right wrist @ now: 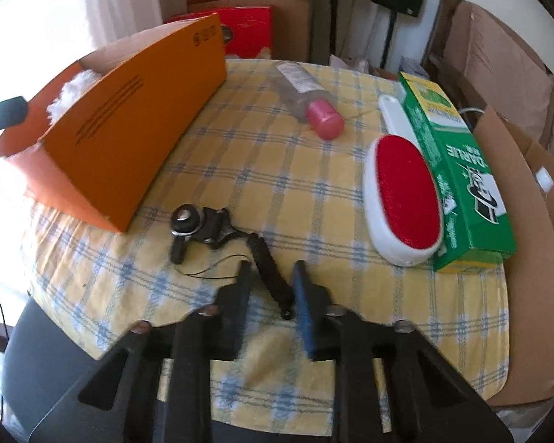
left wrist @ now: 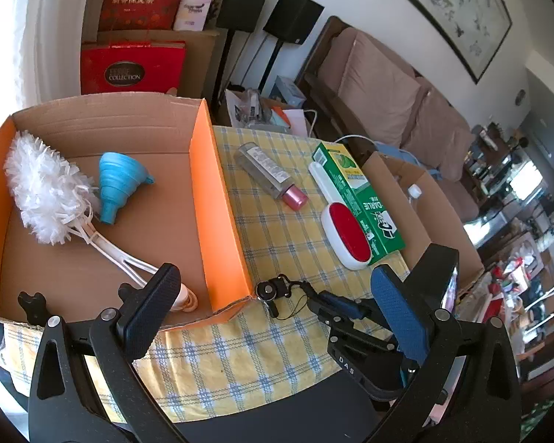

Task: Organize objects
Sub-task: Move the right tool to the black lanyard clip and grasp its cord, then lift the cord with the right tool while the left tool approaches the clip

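1. The right gripper [right wrist: 271, 288] was seen closed on the black handle of a small camera mount [right wrist: 203, 227], which lay on the yellow checked desk [right wrist: 277, 184] just beside the near right corner of the orange box [right wrist: 129, 118]
2. The left gripper [left wrist: 277, 317] was held open, empty, over the box's near edge
3. A white duster [left wrist: 44, 192] and a blue funnel [left wrist: 116, 184] lay inside the box
4. A clear bottle [left wrist: 271, 175], a red lint brush [left wrist: 347, 236] and a green carton [left wrist: 362, 199] were left on the desk to the right
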Tool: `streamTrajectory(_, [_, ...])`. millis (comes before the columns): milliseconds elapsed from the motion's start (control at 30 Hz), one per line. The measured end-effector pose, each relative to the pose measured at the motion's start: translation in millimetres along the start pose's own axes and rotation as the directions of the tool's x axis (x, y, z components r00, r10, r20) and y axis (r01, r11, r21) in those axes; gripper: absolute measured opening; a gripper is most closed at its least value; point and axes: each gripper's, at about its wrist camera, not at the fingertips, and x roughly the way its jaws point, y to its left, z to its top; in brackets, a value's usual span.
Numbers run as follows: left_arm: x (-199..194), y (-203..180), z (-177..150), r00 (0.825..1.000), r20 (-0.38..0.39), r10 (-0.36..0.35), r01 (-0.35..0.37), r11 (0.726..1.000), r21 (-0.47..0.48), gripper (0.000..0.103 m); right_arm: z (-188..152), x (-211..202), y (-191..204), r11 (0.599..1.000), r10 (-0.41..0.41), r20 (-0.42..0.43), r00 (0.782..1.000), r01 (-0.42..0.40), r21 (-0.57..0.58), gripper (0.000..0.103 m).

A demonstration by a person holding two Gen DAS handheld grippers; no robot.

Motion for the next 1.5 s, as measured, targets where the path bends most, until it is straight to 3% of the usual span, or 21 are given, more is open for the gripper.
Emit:
streamTrajectory(167, [-1, 0, 2, 1.000, 0.004, -0.004, 0.004, 1.000, 0.000, 0.103, 0, -7, -6, 0.996, 0.072, 0.005, 0.997, -0.072, 0.052, 0.009])
streamTrajectory(333, [-1, 1, 2, 0.999, -0.002, -0.033, 0.033, 0.999, -0.015, 0.103, 7, -37, -19, 0.984, 0.124, 0.078, 0.989, -0.133, 0.119, 0.009])
streamTrajectory(533, [-1, -6, -3, 0.995, -0.020, -0.093, 0.092, 0.996, -0.016, 0.102, 20, -71, -31, 0.974, 0.137, 0.149, 0.979, -0.160, 0.158, 0.009])
streamTrajectory(700, [-2, -21, -10, 0.996, -0.024, -0.090, 0.091, 0.994, 0.061, 0.102, 29, -88, -41, 0.971, 0.122, 0.178, 0.976, -0.154, 0.181, 0.008])
streamTrajectory(1133, [18, -62, -39, 0.992, -0.091, -0.087, 0.105, 0.970, 0.218, 0.101, 23, -91, -55, 0.968, 0.081, 0.163, 0.983, -0.116, 0.222, 0.007])
streamTrajectory(1400, [39, -88, -67, 0.990, -0.131, -0.052, 0.092, 0.943, 0.320, 0.096, -1, -76, -83, 0.945, 0.035, 0.082, 0.996, -0.060, 0.321, 0.007])
streamTrajectory(1500, [48, -96, -76, 0.990, -0.136, -0.040, 0.087, 0.928, 0.363, 0.095, -9, -70, -90, 0.937, 0.032, 0.066, 0.997, -0.053, 0.344, 0.017])
